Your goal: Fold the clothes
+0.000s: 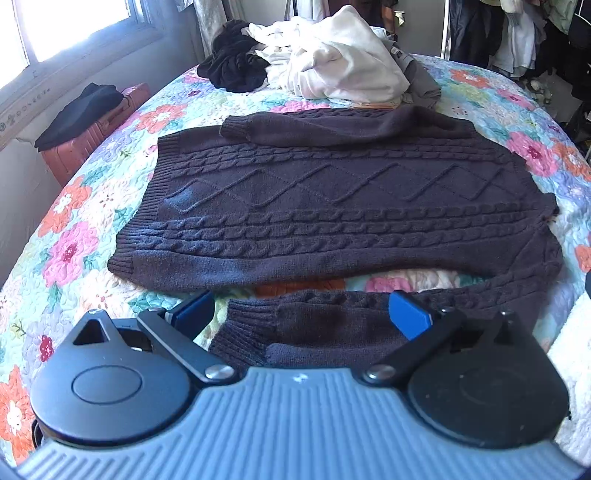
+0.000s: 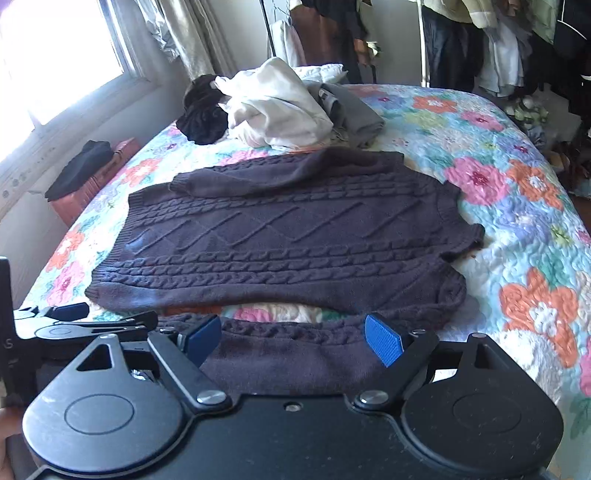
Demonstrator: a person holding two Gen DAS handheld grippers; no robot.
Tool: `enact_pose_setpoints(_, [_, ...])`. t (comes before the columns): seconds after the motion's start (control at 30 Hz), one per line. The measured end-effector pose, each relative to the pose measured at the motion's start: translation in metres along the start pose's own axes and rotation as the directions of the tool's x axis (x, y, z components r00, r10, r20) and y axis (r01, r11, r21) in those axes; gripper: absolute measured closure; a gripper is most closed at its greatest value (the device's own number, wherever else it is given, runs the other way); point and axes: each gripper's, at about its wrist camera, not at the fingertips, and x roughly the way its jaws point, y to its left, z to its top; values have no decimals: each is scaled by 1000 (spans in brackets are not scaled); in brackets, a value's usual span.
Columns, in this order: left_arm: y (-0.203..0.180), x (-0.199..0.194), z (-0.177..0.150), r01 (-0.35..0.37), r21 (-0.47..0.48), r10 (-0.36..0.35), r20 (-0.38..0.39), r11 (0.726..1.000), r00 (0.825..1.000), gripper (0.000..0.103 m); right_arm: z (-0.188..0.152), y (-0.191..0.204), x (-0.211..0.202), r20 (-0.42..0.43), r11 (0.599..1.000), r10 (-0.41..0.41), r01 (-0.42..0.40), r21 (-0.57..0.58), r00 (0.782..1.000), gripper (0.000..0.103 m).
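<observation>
While the sweater (image 1: 332, 206) lies flat on the bed (image 1: 498, 110), its near sleeve (image 1: 325, 325) runs crosswise just below both tools, left tool (image 1: 303, 314) and right tool (image 2: 291, 339), each wide and empty.

A home bedroom: floral-quilted bed (image 1: 480, 96), window (image 2: 55, 48), curtain (image 2: 184, 33), crowded clothes rack (image 2: 498, 44).
</observation>
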Motion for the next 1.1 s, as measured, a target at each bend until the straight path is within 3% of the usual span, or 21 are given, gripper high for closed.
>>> enact_pose_setpoints(0.33, [-11, -19, -22, 12, 42, -12, -7, 999, 1000, 0, -18, 1, -5, 13, 997, -61, 62, -49, 998, 15])
enact_pose_setpoints(0.47, [-17, -27, -29, 40, 36, -40, -23, 999, 999, 0, -24, 0, -8, 5, 998, -45, 46, -46, 999, 15])
enact_pose_setpoints(0.8, [-34, -48, -40, 0, 57, -1, 10, 998, 1000, 0, -38, 7, -12, 20, 997, -27, 28, -77, 999, 15])
enact_pose_setpoints(1.1, [-37, -46, -39, 6, 50, -4, -41, 999, 999, 0, -43, 5, -18, 34, 997, -11, 13, -70, 999, 15])
